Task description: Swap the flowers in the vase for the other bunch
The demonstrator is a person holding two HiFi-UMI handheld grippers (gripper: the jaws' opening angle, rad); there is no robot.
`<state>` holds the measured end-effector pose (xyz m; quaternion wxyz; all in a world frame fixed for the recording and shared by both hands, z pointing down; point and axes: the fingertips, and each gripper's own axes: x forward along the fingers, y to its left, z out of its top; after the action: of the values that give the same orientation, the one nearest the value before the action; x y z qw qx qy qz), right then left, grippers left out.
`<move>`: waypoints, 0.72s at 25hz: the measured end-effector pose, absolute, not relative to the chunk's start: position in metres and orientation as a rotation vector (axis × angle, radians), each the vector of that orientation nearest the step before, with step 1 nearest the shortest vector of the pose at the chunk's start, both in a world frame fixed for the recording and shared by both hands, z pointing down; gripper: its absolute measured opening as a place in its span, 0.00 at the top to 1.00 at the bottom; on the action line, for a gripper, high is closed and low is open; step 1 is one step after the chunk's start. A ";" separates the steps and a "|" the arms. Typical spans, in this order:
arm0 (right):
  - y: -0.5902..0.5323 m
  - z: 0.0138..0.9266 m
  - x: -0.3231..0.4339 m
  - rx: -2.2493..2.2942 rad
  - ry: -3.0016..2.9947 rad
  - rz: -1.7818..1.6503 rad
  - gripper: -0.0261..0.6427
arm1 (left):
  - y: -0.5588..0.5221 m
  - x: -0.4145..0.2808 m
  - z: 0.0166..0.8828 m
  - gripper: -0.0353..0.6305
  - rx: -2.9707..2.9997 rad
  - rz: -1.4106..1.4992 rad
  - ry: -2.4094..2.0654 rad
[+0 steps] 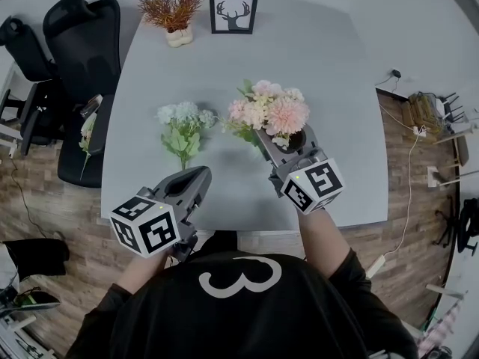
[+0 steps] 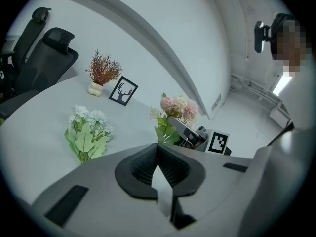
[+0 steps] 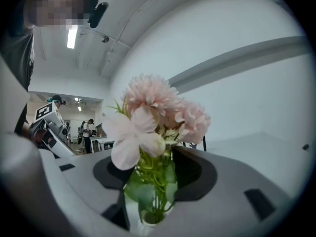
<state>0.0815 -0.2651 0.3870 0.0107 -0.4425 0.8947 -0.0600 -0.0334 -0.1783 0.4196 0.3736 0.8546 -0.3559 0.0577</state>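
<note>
A bunch of pink flowers (image 1: 266, 111) stands upright at the table's middle right, just in front of my right gripper (image 1: 278, 140). In the right gripper view its green stems (image 3: 153, 181) run down between the jaws into a white vase mouth (image 3: 137, 226). The jaws stand apart and the pads do not press on the stems. The other bunch (image 1: 182, 126), white-blue blooms with pale green leaves, lies flat on the table to the left. My left gripper (image 1: 200, 176) hovers near the table's front edge, short of that bunch (image 2: 88, 132), with its pads (image 2: 148, 164) together and nothing held.
At the grey table's (image 1: 322, 73) far edge stand a dried reddish plant in a white pot (image 1: 174, 6) and a framed deer picture (image 1: 233, 11). Black office chairs (image 1: 75, 43) crowd the left side. Cables (image 1: 408, 137) lie on the wooden floor at right.
</note>
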 end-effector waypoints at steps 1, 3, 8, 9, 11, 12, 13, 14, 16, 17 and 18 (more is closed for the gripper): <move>-0.265 0.388 0.081 -1.374 2.795 -0.218 0.62 | -0.178 -0.034 0.418 0.93 2.191 0.144 -0.912; -0.263 0.389 0.080 -1.348 2.803 -0.274 0.55 | -0.176 -0.034 0.416 0.93 2.194 0.137 -0.912; -0.247 0.393 0.084 -1.365 2.825 -0.338 0.44 | -0.163 -0.032 0.410 0.93 2.207 0.116 -0.906; -0.244 0.394 0.086 -1.375 2.828 -0.354 0.42 | -0.161 -0.031 0.408 0.93 2.212 0.112 -0.905; -0.238 0.393 0.091 -1.400 2.827 -0.371 0.40 | -0.155 -0.030 0.404 0.93 2.222 0.102 -0.902; -0.234 0.392 0.094 -1.416 2.825 -0.367 0.40 | -0.152 -0.029 0.401 0.93 2.228 0.097 -0.900; -0.229 0.389 0.098 -1.432 2.822 -0.358 0.40 | -0.148 -0.028 0.398 0.93 2.234 0.091 -0.898; -0.223 0.387 0.101 -1.447 2.818 -0.348 0.40 | -0.144 -0.027 0.395 0.93 2.242 0.085 -0.896; -0.209 0.377 0.110 -1.466 2.800 -0.325 0.40 | -0.135 -0.025 0.387 0.93 2.261 0.070 -0.893; -0.201 0.369 0.114 -1.465 2.781 -0.311 0.40 | -0.131 -0.024 0.383 0.93 2.271 0.062 -0.891; -0.193 0.359 0.118 -1.457 2.761 -0.296 0.40 | -0.127 -0.022 0.380 0.93 2.281 0.056 -0.890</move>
<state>0.1180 -0.1935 0.3588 0.0029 -0.4647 0.8804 -0.0943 -0.0224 -0.1268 0.3799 0.3394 0.8760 -0.3420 0.0216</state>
